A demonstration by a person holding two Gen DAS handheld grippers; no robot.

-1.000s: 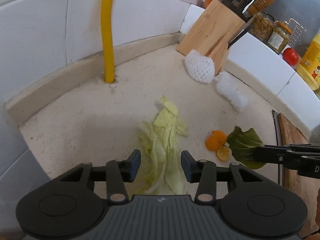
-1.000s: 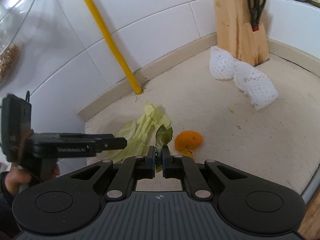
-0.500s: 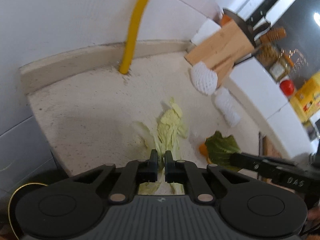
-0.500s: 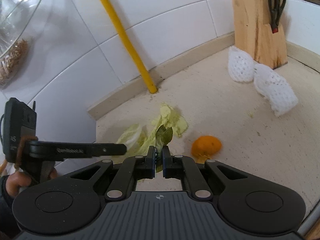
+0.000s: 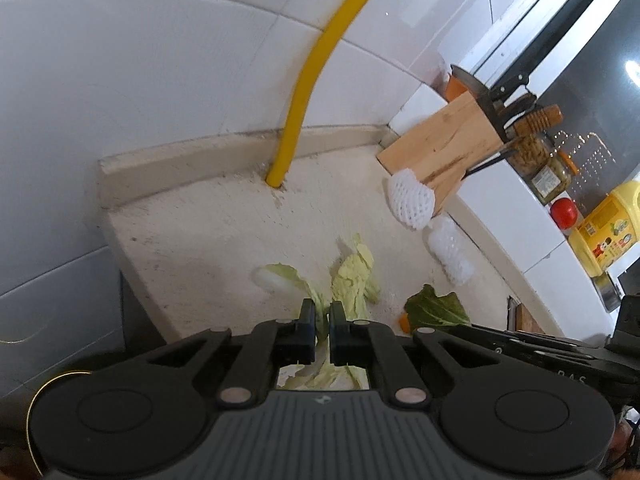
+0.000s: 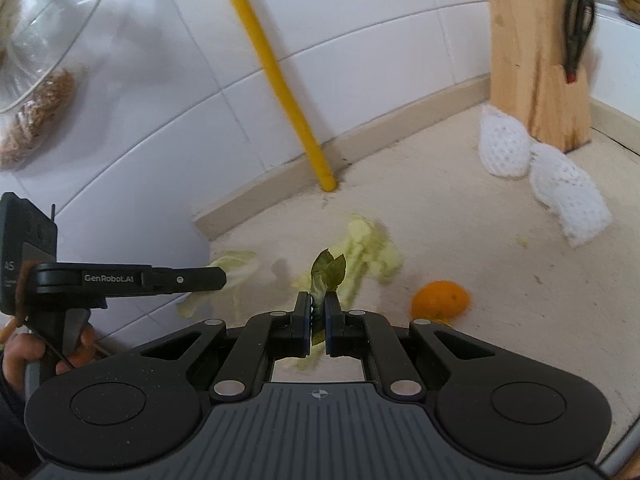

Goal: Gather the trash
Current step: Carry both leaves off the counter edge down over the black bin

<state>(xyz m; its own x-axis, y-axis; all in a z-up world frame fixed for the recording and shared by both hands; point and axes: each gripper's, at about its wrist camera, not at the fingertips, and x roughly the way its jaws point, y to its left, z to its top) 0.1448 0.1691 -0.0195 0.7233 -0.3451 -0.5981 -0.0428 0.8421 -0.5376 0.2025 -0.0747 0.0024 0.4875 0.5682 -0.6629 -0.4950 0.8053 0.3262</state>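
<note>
Pale cabbage leaf (image 5: 320, 316): clamped in left gripper (image 5: 322, 312).
Dark green leaf (image 6: 326, 276): pinched by right gripper (image 6: 318, 306).
Orange peel (image 6: 440, 300): on counter (image 6: 460, 232), 3 o'clock of right gripper.

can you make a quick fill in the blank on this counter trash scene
1. The right gripper is shut on a dark green ____.
2. The left gripper is shut on pale ____ leaves.
3. The white foam nets lie beside the wooden ____ block.
4. The peel on the counter is ____ in colour.

Missing: leaf; cabbage; knife; orange
</note>
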